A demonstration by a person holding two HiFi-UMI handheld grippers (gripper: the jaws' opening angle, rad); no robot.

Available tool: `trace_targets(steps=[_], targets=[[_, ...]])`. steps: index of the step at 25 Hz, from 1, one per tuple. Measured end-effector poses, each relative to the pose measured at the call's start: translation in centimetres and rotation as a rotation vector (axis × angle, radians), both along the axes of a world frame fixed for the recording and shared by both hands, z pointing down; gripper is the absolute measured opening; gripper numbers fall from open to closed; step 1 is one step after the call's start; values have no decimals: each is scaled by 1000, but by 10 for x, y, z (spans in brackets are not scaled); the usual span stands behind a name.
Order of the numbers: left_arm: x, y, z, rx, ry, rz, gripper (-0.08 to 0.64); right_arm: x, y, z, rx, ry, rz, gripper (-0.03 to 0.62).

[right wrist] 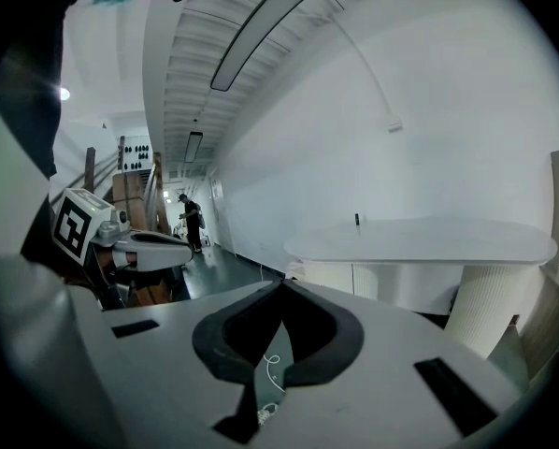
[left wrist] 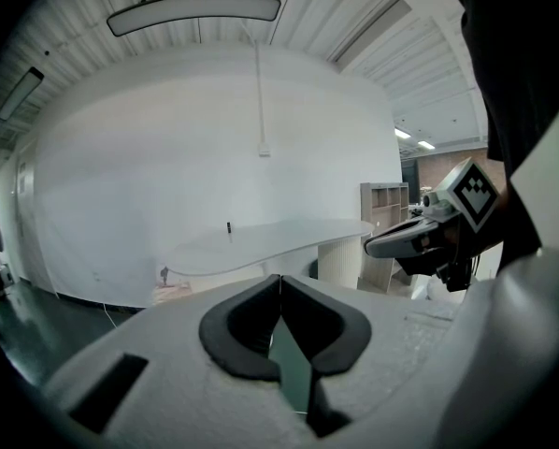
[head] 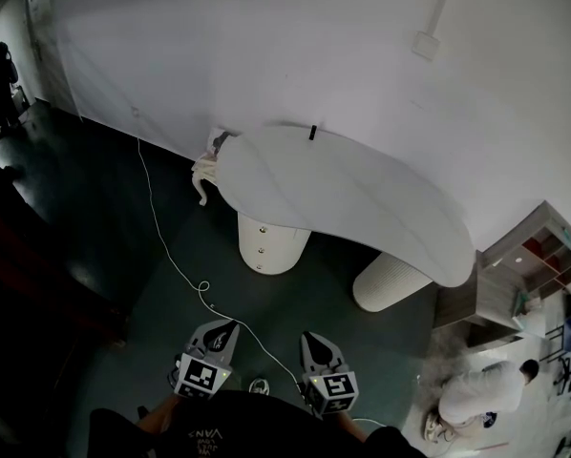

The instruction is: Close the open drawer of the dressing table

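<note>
Dressing table (head: 343, 194) against wall (head: 266, 46); shelf unit (head: 543, 251) right; cable (head: 170, 256) before it.

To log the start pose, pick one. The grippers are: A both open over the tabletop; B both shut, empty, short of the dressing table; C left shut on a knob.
B: the left gripper and right gripper have jaws together on nothing, back from the dressing table.
</note>
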State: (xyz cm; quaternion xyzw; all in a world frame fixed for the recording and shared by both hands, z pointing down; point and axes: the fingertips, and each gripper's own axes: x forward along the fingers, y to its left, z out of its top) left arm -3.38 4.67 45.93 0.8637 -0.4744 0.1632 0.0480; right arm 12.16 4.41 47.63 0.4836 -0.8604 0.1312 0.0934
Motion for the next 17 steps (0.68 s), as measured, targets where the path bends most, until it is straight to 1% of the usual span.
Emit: trace_targets(steps=[5,10,17], targets=[[3,-1,0,8,-2,0,18,3,0,2,-9,-7,1,3],[5,-2,1,2,-6,-9,18,7,-1,3,-15,3,4,3],[7,1,7,-11,-18,-8,18,6,1,7,-16,-13,-2,3]])
